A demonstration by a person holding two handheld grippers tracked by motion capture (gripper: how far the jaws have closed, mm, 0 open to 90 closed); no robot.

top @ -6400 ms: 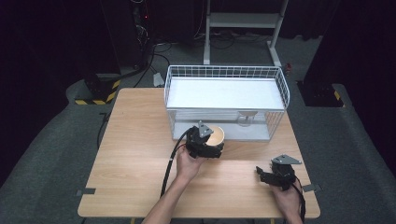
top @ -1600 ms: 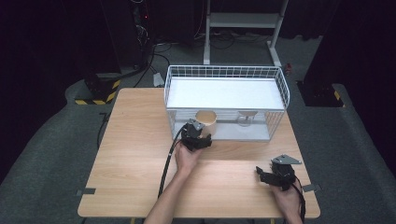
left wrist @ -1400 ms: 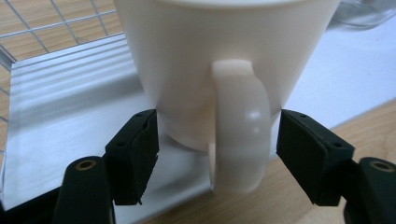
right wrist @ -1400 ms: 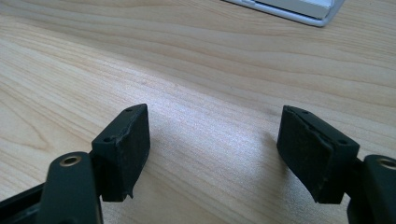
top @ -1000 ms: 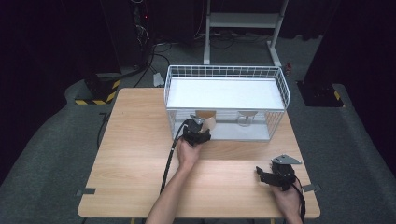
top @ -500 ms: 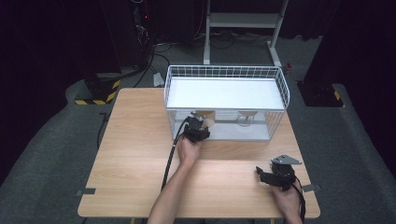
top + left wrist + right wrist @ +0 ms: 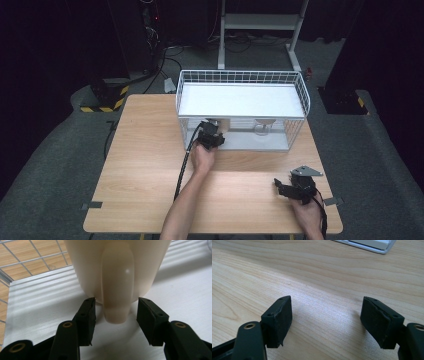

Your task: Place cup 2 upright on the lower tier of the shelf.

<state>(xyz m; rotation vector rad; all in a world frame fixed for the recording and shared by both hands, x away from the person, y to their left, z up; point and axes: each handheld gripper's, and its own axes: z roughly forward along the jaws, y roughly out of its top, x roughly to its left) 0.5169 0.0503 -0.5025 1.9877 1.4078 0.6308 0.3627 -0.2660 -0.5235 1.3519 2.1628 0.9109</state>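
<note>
The cream cup (image 7: 117,270) stands on the white floor of the wire basket (image 7: 240,73), at its near left corner, with its handle turned toward the left gripper (image 7: 116,315). That gripper's 2 black jaws sit either side of the handle, a strip of white floor showing between each pad and the handle, so they are released and not clamping it; their tips come right up to the cup's wall. From above, the left gripper (image 7: 212,132) pokes in through the basket's open front, the person's forearm stretched across the wooden table (image 7: 145,150). Further right inside the basket is a small clear stemmed thing (image 7: 263,126), too faint to name. The right gripper (image 7: 278,186) rests at the table's near right corner, well apart from the basket, its jaws (image 7: 325,315) spread with only bare wood between them
</note>
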